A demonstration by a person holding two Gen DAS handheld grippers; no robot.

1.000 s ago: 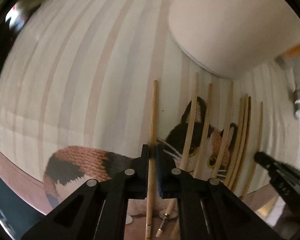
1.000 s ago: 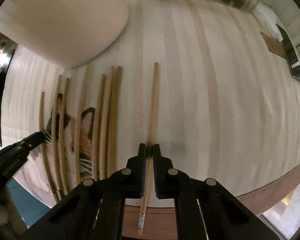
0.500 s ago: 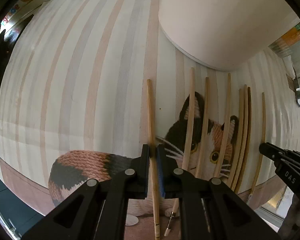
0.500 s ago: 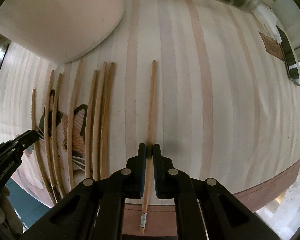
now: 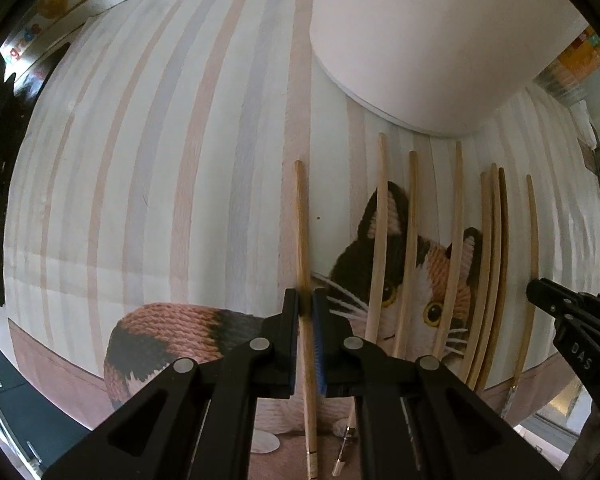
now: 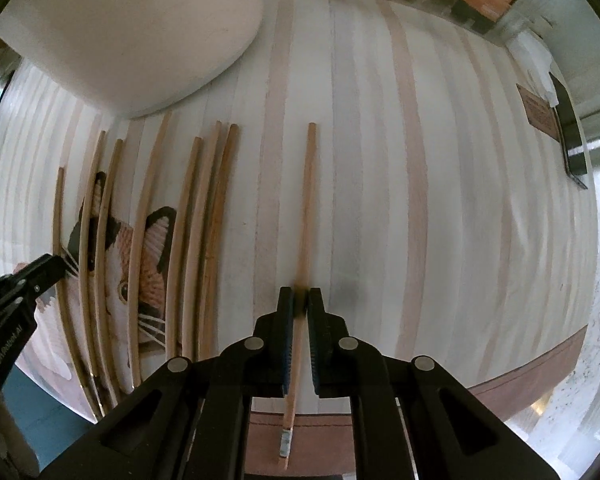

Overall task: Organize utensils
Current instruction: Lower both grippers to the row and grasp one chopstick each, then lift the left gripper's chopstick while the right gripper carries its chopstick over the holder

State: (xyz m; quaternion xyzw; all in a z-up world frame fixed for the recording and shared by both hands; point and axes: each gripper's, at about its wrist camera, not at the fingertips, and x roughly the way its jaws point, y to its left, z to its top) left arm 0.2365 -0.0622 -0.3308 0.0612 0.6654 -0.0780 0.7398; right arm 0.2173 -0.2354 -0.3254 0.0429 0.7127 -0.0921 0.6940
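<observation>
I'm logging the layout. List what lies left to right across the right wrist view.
Left claw → row of loose chopsticks on the cat picture → chopstick held in the right claw → bare striped mat.

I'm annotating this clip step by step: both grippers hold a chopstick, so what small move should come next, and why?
Probably bring the two sticks together. The left gripper is shut on the leftmost chopstick and the right gripper on the rightmost chopstick, with the loose chopsticks lying between them on the cat placemat. Pairing seems the aim.
</observation>
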